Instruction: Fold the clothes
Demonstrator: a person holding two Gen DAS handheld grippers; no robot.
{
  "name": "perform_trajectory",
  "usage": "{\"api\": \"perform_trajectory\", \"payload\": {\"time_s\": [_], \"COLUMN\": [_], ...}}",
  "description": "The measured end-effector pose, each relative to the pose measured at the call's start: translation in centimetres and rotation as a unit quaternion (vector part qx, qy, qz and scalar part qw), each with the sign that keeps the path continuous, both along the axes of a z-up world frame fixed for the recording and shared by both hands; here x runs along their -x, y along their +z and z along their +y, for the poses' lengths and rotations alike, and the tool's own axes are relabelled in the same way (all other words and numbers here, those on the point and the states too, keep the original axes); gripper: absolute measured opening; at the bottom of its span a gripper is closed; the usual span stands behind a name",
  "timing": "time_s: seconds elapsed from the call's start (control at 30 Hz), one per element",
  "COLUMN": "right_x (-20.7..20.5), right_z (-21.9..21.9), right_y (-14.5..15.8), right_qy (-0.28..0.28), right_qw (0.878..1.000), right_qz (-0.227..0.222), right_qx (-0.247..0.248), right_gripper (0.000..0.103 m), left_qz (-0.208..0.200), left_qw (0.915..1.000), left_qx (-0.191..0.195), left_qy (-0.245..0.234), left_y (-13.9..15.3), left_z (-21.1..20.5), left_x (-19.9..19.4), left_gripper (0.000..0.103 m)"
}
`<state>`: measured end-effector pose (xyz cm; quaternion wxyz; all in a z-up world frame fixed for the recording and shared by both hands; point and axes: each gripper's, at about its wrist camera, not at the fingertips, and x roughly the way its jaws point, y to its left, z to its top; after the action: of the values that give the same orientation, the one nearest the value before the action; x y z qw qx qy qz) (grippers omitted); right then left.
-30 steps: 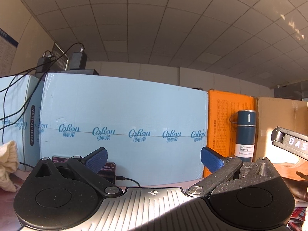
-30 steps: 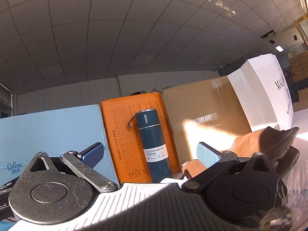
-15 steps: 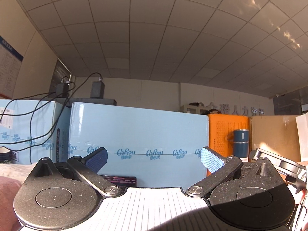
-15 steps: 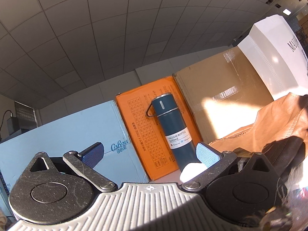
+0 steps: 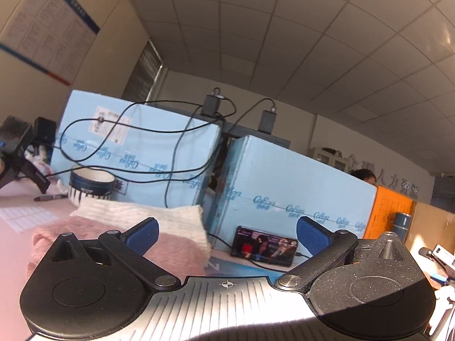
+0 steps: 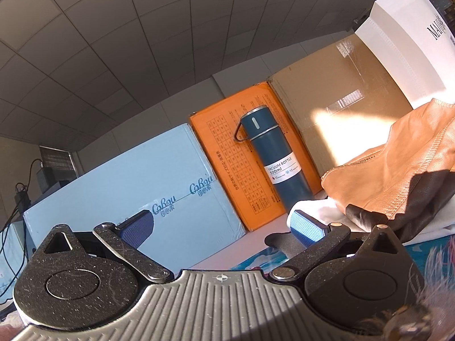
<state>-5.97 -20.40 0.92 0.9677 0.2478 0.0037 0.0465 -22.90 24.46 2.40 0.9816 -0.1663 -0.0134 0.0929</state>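
Fingers spread on both: left gripper [image 5: 226,231] and right gripper [image 6: 221,224] hold nothing, aimed high. Pink knit [image 5: 176,251] under cream knit [image 5: 142,213] lies stacked, folded flat, ahead-left. Tan leather garment [image 6: 398,176] heaped right, over white cloth [image 6: 312,207]. Stage unclear: between garments or finished. Any next grasp needs wrists tipped down.

- Hard sunlight falls across my left body [image 5: 227,298] at 6 o'clock, with a sharp shadow edge beneath it.
- In my right view, a bright patch glares on the brown box [image 6: 335,119] at 2 o'clock.
- Ceilings are dim and grey.
- Fisheye bends straight box edges; corners go black.
- The poster [image 5: 48,25] at 10 o'clock is soft; the fringe [image 6: 435,258] at 4 o'clock is blurred.
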Motion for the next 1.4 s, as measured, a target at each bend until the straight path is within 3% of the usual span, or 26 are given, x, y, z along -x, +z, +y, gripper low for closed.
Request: {"api": "perform_trajectory", "payload": {"time_s": [0.13, 0.27, 0.43, 0.57, 0.73, 0.8, 0.97, 1.1, 1.13, 1.23, 1.27, 1.3, 1.33, 1.4], "right_x": [1.4, 1.8, 1.2, 0.9, 0.4, 0.2, -0.1, -0.3, -0.4, -0.5, -0.6, -0.7, -0.7, -0.6], "right_z": [2.7, 6.3, 12.6, 18.1, 25.0, 27.5, 30.1, 32.1, 32.6, 34.1, 34.6, 35.1, 35.6, 35.5], "right_y": [0.7, 1.5, 1.7, 1.3, 0.7, 0.5, -0.3, -0.9, -1.1, -1.6, -1.7, -1.9, -2.1, -2.1], "right_qy": [0.064, 0.16, 0.307, 0.376, 0.448, 0.472, 0.475, 0.477, 0.477, 0.479, 0.479, 0.479, 0.48, 0.482], "right_qw": [0.998, 0.986, 0.946, 0.917, 0.876, 0.859, 0.853, 0.849, 0.847, 0.844, 0.842, 0.841, 0.84, 0.838], "right_qz": [-0.002, 0.023, 0.084, 0.127, 0.177, 0.195, 0.213, 0.228, 0.232, 0.243, 0.246, 0.25, 0.254, 0.254], "right_qx": [0.003, -0.034, -0.057, -0.047, -0.032, -0.027, -0.023, -0.02, -0.019, -0.017, -0.016, -0.015, -0.015, -0.025], "right_gripper": [0.103, 0.103, 0.103, 0.103, 0.103, 0.103, 0.103, 0.103, 0.098, 0.067, 0.058, 0.053, 0.046, 0.039], "left_qz": [-0.008, -0.03, -0.012, 0.006, -0.005, 0.003, 0.033, 0.05, 0.049, 0.045, 0.044, 0.043, 0.042, 0.035], "left_qw": [0.9924, 0.9714, 0.9553, 0.9409, 0.9378, 0.9404, 0.9638, 0.9664, 0.9656, 0.9621, 0.9605, 0.9587, 0.9569, 0.9553], "left_qx": [0.117, 0.228, 0.28, 0.323, 0.344, 0.335, 0.256, 0.244, 0.248, 0.259, 0.265, 0.271, 0.277, 0.286], "left_qy": [0.037, 0.058, 0.093, 0.1, 0.048, 0.059, 0.065, 0.063, 0.064, 0.073, 0.075, 0.077, 0.078, 0.066], "left_y": [-1.1, -2.5, -4.3, -5.9, -5.9, -6.1, -5.7, -5.7, -5.8, -6.1, -6.2, -6.4, -6.5, -6.7], "left_z": [6.0, 10.6, 13.5, 15.4, 16.5, 16.3, 14.4, 14.2, 14.3, 14.7, 14.9, 15.1, 15.3, 15.6], "left_x": [1.6, 2.8, 3.4, 3.0, 1.1, 0.2, -0.8, -1.3, -1.3, -1.1, -1.1, -1.1, -1.1, -1.1], "left_gripper": [0.103, 0.103, 0.103, 0.103, 0.103, 0.103, 0.103, 0.103, 0.102, 0.086, 0.072, 0.055, 0.045, 0.034]}}
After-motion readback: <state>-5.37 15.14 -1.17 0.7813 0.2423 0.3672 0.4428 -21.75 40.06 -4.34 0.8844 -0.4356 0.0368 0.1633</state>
